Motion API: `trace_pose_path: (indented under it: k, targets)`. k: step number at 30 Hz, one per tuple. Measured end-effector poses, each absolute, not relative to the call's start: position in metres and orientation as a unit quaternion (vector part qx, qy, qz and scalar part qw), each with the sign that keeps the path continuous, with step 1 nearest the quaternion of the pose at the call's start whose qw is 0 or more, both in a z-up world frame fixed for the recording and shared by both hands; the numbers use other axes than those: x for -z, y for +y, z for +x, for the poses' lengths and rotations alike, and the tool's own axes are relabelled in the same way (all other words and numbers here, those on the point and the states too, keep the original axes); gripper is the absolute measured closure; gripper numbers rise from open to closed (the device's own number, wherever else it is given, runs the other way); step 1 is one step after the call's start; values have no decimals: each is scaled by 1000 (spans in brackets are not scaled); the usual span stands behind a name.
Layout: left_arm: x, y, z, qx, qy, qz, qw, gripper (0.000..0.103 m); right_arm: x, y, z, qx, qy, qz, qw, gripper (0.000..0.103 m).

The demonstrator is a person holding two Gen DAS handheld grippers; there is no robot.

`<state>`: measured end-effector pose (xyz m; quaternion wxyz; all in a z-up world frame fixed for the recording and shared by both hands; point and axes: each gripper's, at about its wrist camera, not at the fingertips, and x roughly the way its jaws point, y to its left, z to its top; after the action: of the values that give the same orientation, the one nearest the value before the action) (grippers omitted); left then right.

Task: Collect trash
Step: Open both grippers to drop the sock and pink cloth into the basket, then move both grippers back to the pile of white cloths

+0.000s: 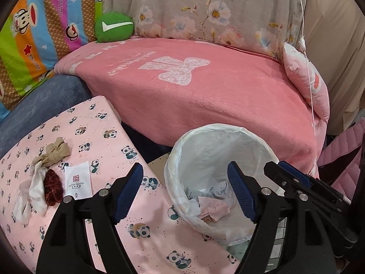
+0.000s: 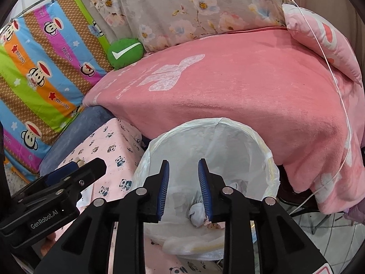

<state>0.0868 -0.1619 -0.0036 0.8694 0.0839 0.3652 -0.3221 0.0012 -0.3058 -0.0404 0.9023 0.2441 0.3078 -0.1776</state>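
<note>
Drop step over the lined bin point(image 2: 205, 159): right gripper point(image 2: 183, 188) slightly parted and empty, left gripper point(image 1: 184, 194) spread and empty; next, judged, the rags point(image 1: 43, 171) at nine o'clock.

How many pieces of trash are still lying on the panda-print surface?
4, grouped at its left: a knotted beige cloth, a crumpled white cloth, a dark red scrunchie, and a white hotel packet. The claws may hide more.

Home bedroom: pink blanket point(image 1: 194, 105), floral pillow point(image 1: 205, 6).
</note>
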Motion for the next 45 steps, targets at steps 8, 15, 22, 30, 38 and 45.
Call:
trace_pose_path:
  k: [8, 15, 22, 30, 38, 45]
  targets:
    - [-1, -122, 92, 298, 364, 64, 880, 27, 34, -272, 7, 157, 314, 234, 906, 65]
    - [-4, -85, 97, 274, 361, 46, 890, 23, 27, -237, 17, 137, 322, 217, 911, 64]
    - [0, -45, 103, 243, 360, 34, 900, 19, 25, -200, 30, 115, 332, 200, 915, 59]
    - [13, 7, 117, 205, 377, 4, 903, 19, 25, -158, 46, 91, 343, 184, 916, 57]
    - [35, 68, 132, 154, 399, -20, 904, 18, 29, -114, 66, 70, 359, 168, 915, 53]
    - [54, 122, 153, 103, 421, -42, 900, 18, 38, -77, 89, 44, 377, 146, 913, 53]
